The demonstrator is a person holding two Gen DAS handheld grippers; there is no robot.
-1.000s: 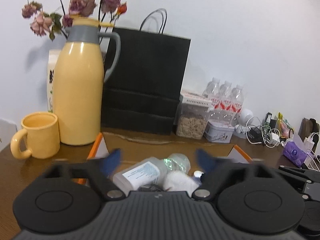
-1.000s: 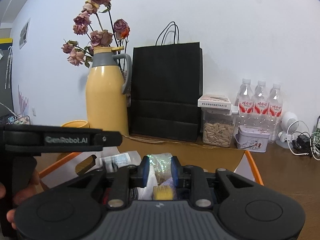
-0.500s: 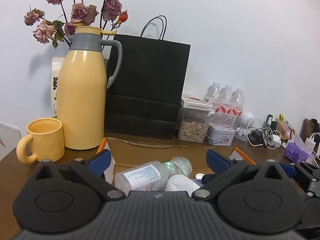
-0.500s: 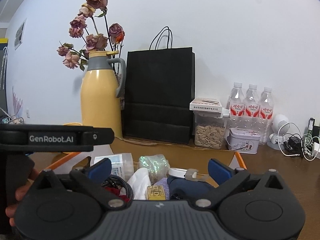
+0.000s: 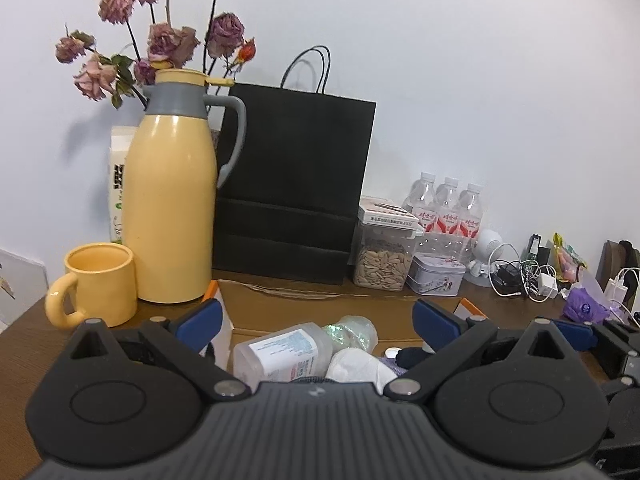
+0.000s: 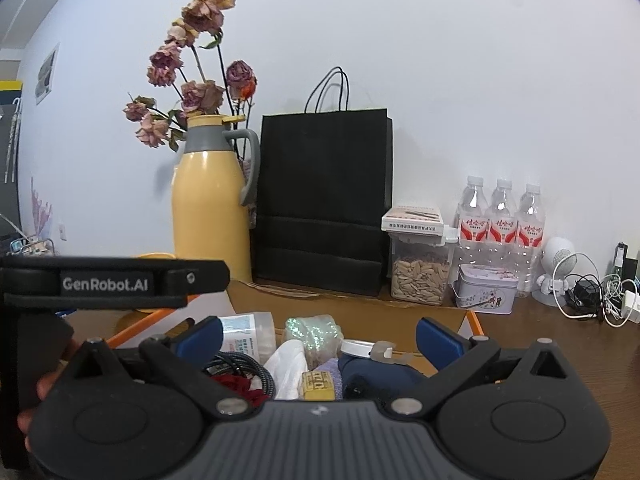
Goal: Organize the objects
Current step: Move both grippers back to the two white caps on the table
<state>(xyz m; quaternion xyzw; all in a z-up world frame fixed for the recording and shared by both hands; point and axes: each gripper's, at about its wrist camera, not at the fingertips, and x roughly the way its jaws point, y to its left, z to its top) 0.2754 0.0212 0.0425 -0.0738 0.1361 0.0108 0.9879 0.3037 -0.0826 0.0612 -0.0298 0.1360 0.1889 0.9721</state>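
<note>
Clear plastic bottle (image 5: 280, 354) lies on its side in the cardboard box (image 5: 320, 308), long axis crosswise; both hand-held grippers released.

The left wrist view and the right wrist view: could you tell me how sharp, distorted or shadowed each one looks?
Left wrist view: sharp, fisheye-bent at the edges, dried roses casting a soft wall shadow. Right wrist view: equally sharp, dark corners, black paper bag crisp, no strong glare.
</note>
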